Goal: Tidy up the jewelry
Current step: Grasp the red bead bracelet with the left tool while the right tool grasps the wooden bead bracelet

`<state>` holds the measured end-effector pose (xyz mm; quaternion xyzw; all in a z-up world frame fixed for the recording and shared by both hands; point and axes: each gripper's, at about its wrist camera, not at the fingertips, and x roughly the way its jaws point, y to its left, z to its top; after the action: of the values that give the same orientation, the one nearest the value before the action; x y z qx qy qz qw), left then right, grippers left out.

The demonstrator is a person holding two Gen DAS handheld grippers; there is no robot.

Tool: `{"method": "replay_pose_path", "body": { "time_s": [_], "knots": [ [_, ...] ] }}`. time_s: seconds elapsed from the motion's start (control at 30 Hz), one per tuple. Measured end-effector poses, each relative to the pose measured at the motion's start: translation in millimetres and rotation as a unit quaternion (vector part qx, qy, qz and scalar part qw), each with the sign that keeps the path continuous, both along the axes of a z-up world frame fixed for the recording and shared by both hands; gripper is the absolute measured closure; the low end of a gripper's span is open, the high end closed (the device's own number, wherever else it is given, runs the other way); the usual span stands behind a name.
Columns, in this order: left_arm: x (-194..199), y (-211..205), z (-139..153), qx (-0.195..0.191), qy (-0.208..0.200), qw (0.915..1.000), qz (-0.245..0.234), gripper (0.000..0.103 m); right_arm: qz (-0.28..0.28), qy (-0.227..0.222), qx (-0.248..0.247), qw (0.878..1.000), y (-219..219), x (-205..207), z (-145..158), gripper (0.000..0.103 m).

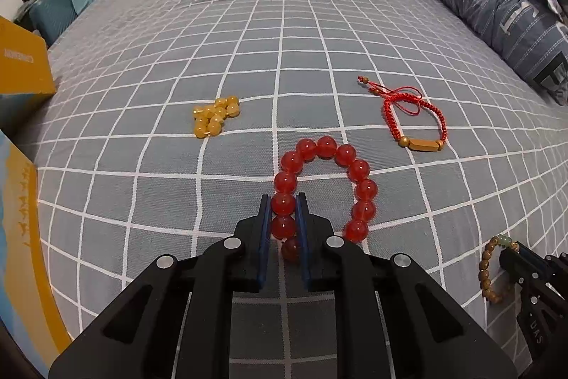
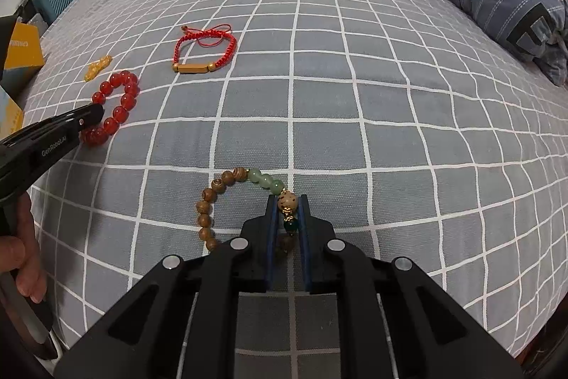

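Observation:
My left gripper (image 1: 283,205) is shut on the left side of a red bead bracelet (image 1: 358,171) that lies on the grey checked bedspread (image 1: 284,23). My right gripper (image 2: 287,205) is shut on a wooden and green bead bracelet (image 2: 209,198), gripping its speckled and dark green beads. A yellow bead bracelet (image 1: 214,120) lies bunched to the left. A red woven cord bracelet (image 1: 415,116) with a gold bar lies to the right. In the right wrist view the red beads (image 2: 119,109), the cord bracelet (image 2: 204,50) and the left gripper's finger (image 2: 88,116) show at left.
A yellow and blue box (image 1: 21,70) stands at the left edge of the bed, with another yellow box (image 1: 25,254) nearer. A folded blue quilt (image 1: 497,9) lies along the right side. A teal bag (image 1: 56,9) sits beyond the far left corner.

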<state>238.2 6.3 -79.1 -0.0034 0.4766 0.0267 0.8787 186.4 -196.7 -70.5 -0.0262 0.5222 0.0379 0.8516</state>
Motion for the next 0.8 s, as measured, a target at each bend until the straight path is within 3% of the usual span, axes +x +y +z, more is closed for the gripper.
{"method": "replay_pose_path", "body": {
  "time_s": [0.43,0.8],
  "knots": [
    [-10,-7,8,0.003,-0.01,0.9998,-0.017,0.09,-0.009,-0.032,-0.004,0.999,1,-9,14,0.092],
    [-38,-14,32,0.009,-0.034,0.9986,-0.038,0.09,-0.022,-0.069,0.0,0.997,2,-16,35,0.092]
  ]
}}
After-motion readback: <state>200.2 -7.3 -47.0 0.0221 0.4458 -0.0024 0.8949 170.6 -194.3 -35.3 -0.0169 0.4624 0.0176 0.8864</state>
